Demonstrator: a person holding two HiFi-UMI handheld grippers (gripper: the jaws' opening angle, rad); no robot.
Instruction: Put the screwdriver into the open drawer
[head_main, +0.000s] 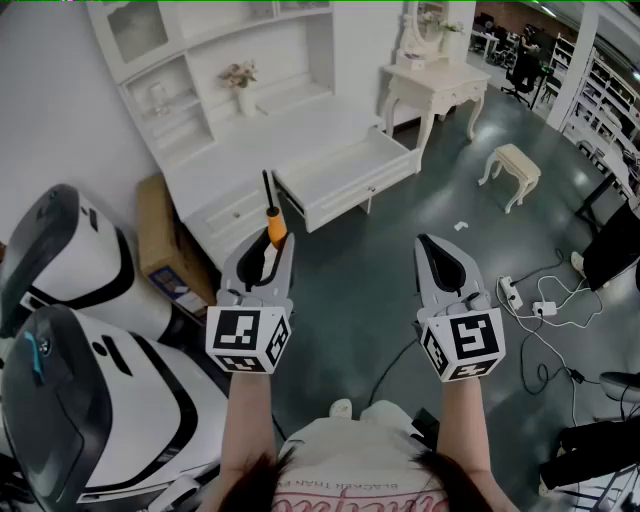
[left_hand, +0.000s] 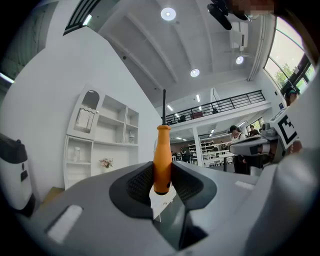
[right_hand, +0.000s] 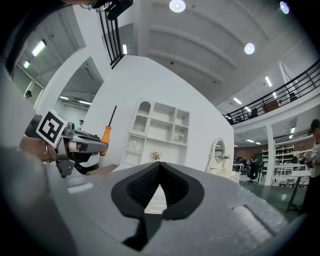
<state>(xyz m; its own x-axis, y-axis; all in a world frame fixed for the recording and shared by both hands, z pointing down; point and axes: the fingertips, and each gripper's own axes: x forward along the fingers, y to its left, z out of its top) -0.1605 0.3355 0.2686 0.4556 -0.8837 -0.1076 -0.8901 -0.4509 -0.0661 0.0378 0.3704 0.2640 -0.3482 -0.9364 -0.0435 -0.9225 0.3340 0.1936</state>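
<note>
A screwdriver (head_main: 275, 226) with an orange handle and a thin black shaft stands upright between the jaws of my left gripper (head_main: 270, 248), which is shut on the handle. In the left gripper view the handle (left_hand: 162, 160) is pinched between the black pads and the shaft points up. The open drawer (head_main: 345, 178), white and shallow, juts out of the white cabinet just beyond the left gripper. My right gripper (head_main: 432, 246) hovers to the right at the same height, shut with nothing in it; its tips (right_hand: 159, 167) meet. The right gripper view shows the left gripper (right_hand: 82, 147) and the screwdriver (right_hand: 106, 134) off to the left.
The white shelf cabinet (head_main: 215, 90) holds a vase of flowers (head_main: 241, 80). A cardboard box (head_main: 165, 245) and white robot bodies (head_main: 70, 340) stand at the left. A dressing table (head_main: 435, 90), a stool (head_main: 515, 165) and floor cables with a power strip (head_main: 540, 305) lie to the right.
</note>
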